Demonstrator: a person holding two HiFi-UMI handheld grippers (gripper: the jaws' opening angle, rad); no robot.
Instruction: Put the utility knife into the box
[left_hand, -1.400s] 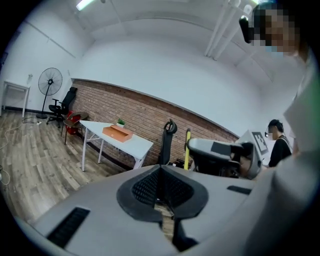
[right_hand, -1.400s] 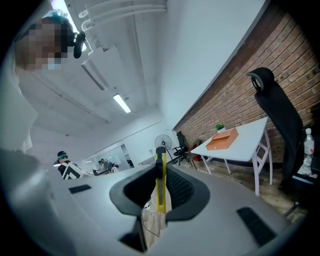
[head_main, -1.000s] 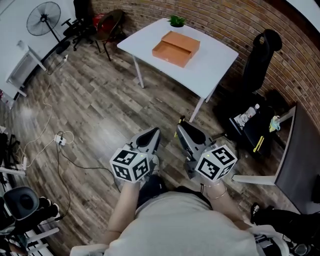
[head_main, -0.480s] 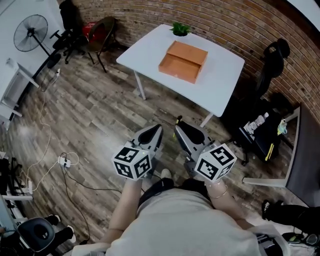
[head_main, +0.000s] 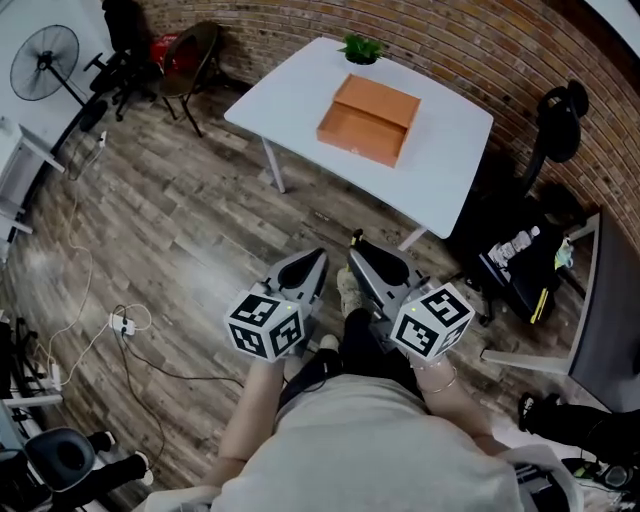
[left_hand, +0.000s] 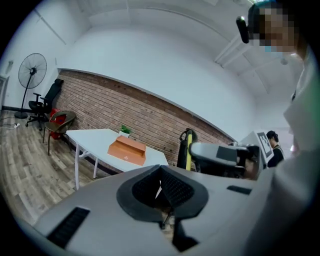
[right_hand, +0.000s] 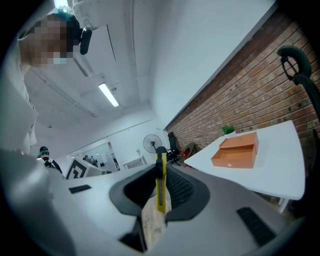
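Observation:
An open orange box lies on a white table across the room, well ahead of both grippers. In the right gripper view my right gripper is shut on a yellow utility knife, which stands upright between the pads with its black tip upward. The box shows to the right of it. My left gripper has its jaws together with nothing between them, and the box sits left of centre. From the head view both grippers are held side by side at waist height over the wooden floor.
A small potted plant stands at the table's far edge. A folding chair and a fan are at the left, a black office chair and a cart with items at the right. Cables lie on the floor.
The person has stepped forward, so the table and box sit slightly nearer and more central. Both grippers keep the same pose, the knife still held in the right one.

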